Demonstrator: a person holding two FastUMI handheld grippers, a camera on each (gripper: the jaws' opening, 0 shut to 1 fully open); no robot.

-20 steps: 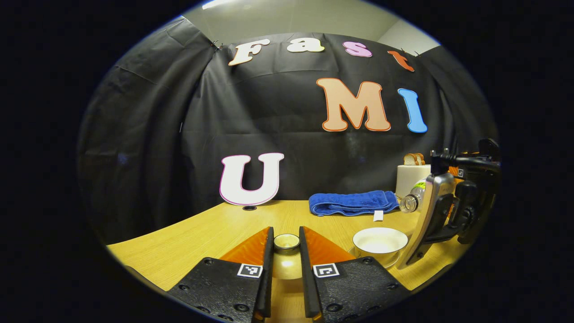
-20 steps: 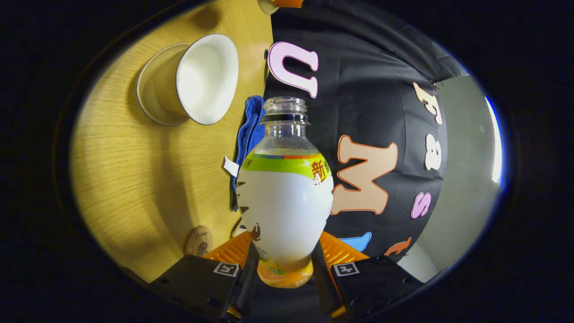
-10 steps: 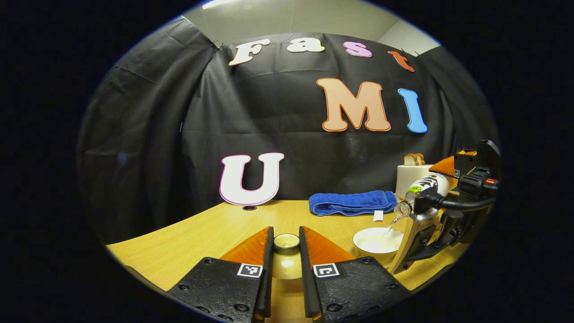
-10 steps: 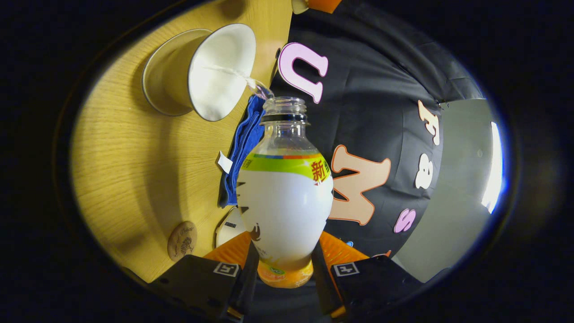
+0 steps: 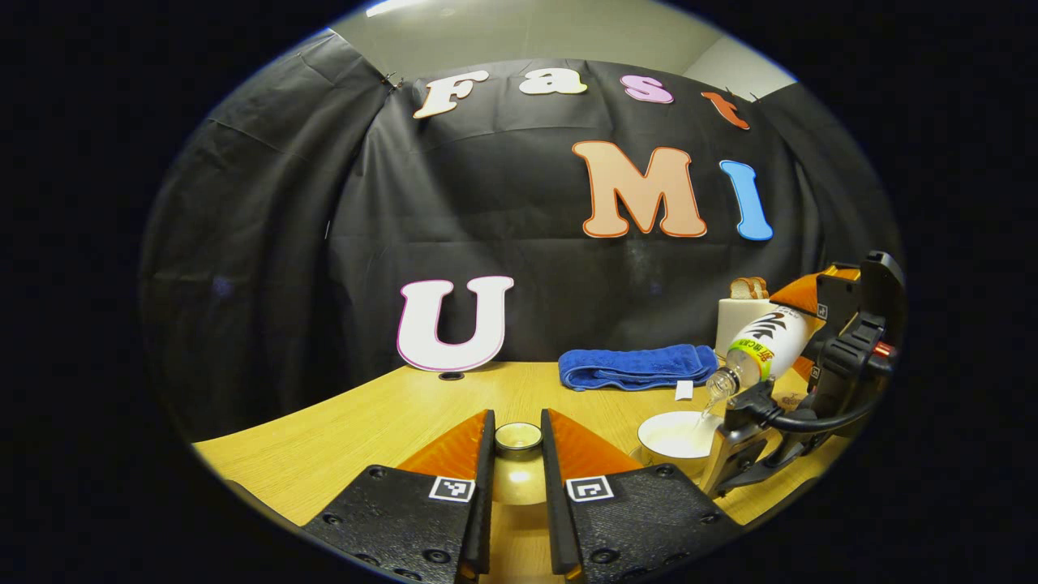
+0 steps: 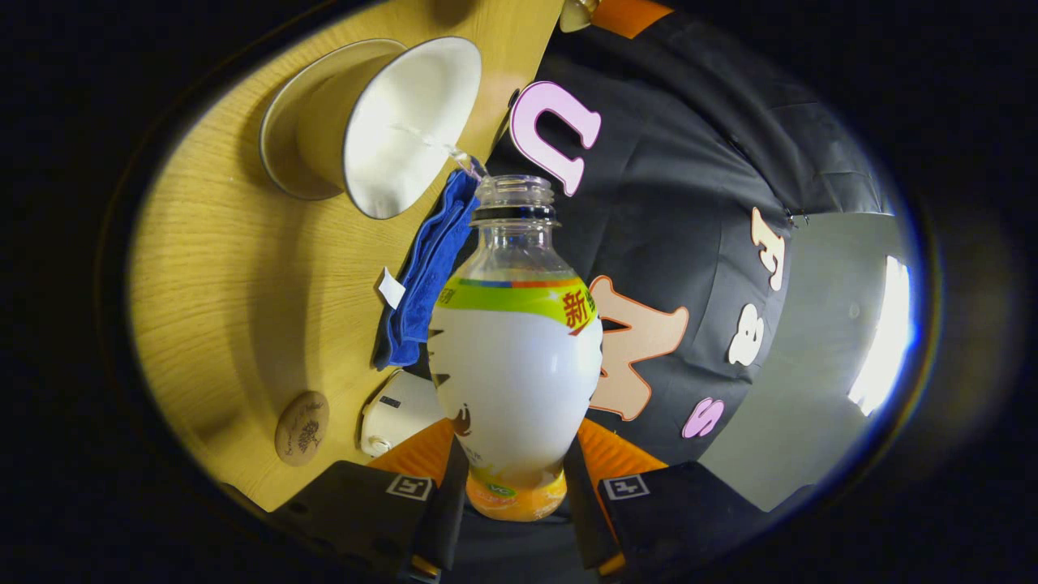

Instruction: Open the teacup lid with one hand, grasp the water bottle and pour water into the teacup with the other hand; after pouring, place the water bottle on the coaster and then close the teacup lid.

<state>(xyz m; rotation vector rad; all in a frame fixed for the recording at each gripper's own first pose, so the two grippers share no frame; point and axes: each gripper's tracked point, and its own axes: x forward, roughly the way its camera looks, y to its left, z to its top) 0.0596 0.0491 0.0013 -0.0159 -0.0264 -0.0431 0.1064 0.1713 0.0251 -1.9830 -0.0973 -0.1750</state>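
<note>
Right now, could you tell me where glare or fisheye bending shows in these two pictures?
Left gripper view: a bright glare spot sits on the teacup lid between the fingers; the table edge bows. Right gripper view: a ceiling light flares at right; the water bottle bulges, sharp.

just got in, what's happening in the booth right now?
Mid-pour. The right gripper holds the water bottle tipped over, a thin stream running into the open teacup. The left gripper holds the teacup lid by its knob, off to the side. The coaster sits bare on the table.
</note>
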